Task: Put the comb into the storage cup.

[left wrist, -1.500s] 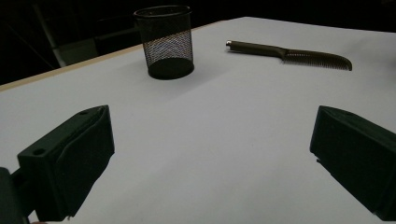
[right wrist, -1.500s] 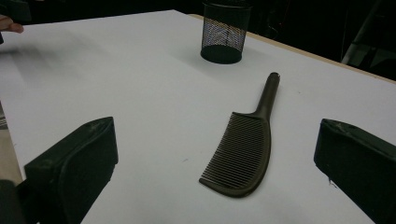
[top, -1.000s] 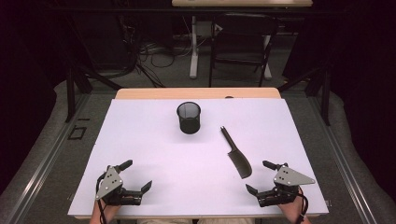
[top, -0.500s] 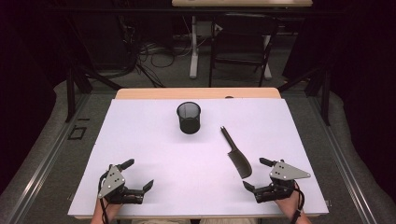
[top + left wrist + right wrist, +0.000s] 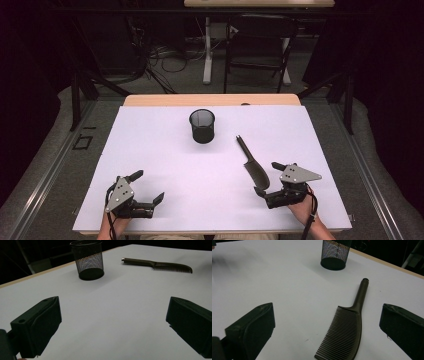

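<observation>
Two tools, one comb, one cup.

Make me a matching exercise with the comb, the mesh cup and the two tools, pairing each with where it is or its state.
Things:
1. comb
2. mesh cup
3. left tool
4. right tool

States:
a. open, far from both objects
b. standing upright near the table's far edge
c. lying flat on the white surface
d. open, with the comb between its jaws

Pairs: 1-c, 2-b, 3-a, 4-d
</observation>
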A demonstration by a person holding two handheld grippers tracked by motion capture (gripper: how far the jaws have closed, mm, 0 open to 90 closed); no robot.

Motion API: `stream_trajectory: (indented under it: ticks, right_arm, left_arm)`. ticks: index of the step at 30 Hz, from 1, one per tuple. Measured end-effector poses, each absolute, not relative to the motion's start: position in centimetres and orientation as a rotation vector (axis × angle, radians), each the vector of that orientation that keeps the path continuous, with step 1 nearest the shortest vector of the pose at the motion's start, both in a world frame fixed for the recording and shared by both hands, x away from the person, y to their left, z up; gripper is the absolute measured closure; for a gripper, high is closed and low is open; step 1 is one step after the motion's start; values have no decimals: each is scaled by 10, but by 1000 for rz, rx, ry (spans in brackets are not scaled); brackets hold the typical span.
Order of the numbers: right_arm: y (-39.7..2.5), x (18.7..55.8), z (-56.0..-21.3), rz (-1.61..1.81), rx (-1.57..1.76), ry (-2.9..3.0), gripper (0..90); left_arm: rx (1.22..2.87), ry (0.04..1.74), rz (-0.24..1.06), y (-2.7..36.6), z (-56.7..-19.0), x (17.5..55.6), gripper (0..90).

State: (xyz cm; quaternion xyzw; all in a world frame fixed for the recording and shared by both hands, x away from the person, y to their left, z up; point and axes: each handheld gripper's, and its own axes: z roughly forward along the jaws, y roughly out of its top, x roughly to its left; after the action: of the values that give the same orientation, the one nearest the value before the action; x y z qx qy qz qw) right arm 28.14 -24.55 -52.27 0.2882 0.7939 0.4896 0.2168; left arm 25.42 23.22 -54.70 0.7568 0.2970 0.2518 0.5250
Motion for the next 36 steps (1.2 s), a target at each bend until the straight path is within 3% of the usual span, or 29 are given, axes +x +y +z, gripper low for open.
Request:
stream_trajectory:
  ticks: [36]
  right_arm:
    - [-217,353,-516,1282,777,2261,0]
  left_arm:
    - [1821,701,595,226,-548,262,0]
